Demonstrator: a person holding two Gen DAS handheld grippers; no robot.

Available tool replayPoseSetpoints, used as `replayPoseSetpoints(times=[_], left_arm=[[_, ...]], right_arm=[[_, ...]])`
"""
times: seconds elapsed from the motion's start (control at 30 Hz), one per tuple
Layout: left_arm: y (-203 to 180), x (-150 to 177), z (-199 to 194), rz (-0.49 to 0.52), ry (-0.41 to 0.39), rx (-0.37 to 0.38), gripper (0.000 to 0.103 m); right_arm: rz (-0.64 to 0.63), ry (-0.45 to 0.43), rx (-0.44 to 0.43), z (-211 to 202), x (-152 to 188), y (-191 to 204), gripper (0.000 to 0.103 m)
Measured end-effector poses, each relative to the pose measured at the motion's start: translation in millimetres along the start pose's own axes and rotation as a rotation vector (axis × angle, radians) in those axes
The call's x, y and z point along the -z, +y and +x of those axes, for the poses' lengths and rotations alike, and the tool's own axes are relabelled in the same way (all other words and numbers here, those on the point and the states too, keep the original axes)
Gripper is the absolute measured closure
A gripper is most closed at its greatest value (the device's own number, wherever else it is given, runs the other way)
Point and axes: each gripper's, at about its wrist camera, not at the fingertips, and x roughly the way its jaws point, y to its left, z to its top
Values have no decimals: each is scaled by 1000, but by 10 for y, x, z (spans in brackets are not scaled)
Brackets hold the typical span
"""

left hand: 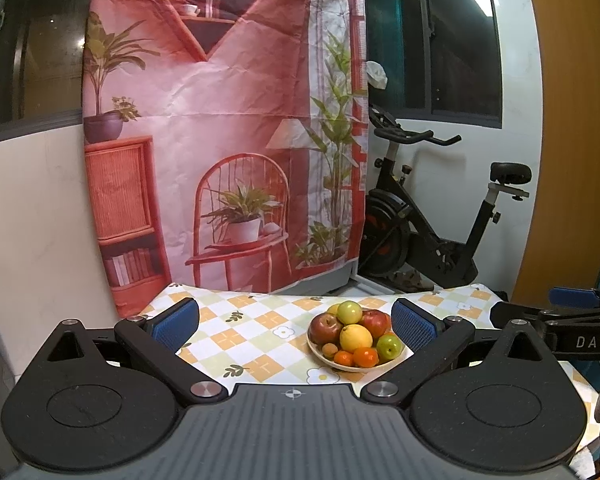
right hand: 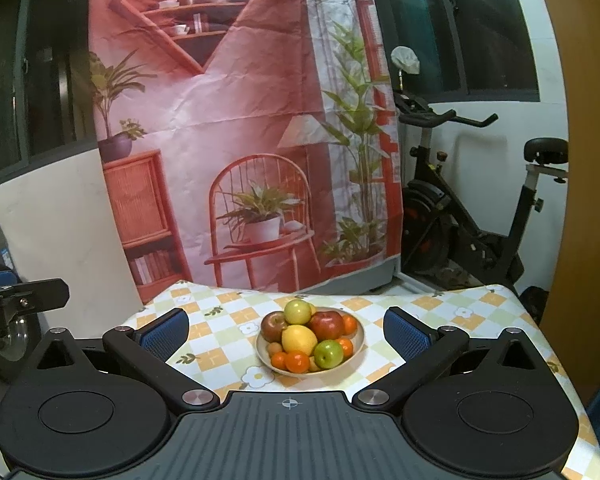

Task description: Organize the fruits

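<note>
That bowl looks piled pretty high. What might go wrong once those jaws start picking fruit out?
The fruit is heaped in the bowl: pulling the lemon from the middle may let the green apple on top roll off onto the checked tablecloth. The small oranges sit low at the rim, so wide-open jaws reaching for them might nudge the bowl itself.

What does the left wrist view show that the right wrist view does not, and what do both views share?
Only the left wrist view shows the right gripper entering from the right edge, marked DAS. Only the right wrist view shows the left gripper at its left edge, and an orange at the bowl's far right side. Both show the bowl of fruit on the checked tablecloth, the lemon in front, the printed backdrop, the exercise bike, and open jaws holding nothing.
</note>
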Motion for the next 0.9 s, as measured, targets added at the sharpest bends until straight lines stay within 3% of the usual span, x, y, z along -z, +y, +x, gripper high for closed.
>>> replayPoseSetpoints(times=[0.9], left_arm=[[31, 11, 5, 0, 8, 15, 0]], right_arm=[[-4, 6, -2, 6, 34, -2, 0]])
